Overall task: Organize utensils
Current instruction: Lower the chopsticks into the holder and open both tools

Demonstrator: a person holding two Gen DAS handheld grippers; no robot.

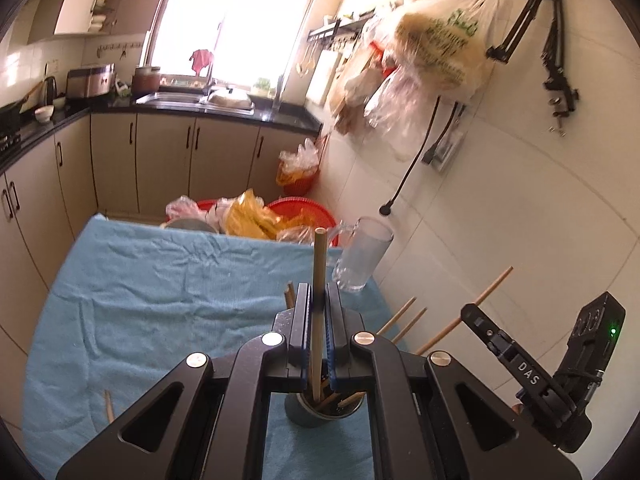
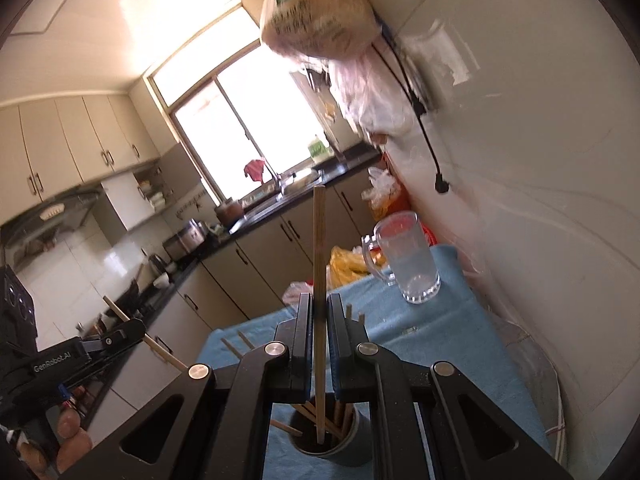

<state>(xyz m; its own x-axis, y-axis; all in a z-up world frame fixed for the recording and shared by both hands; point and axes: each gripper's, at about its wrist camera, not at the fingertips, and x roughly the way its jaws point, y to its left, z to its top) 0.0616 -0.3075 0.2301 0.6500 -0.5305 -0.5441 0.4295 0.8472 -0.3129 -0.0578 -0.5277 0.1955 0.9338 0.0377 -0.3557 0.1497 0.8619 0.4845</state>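
Two grippers, left (image 1: pixel 319 316) and right (image 2: pixel 319 316), each pinch one light, stiff chopstick (image 1: pixel 318 280) mid-shaft above the cup (image 2: pixel 332 446).

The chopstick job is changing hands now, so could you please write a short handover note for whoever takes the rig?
Left claw: shut on a wooden chopstick, held upright over the round dark utensil cup.
Right claw: shut on another wooden chopstick, its lower end inside the same cup.
Done: several chopsticks already stand in the cup.
Left: release both held sticks into the cup, then collect the loose chopstick lying on the blue cloth. The clear glass mug stands untouched near the wall.
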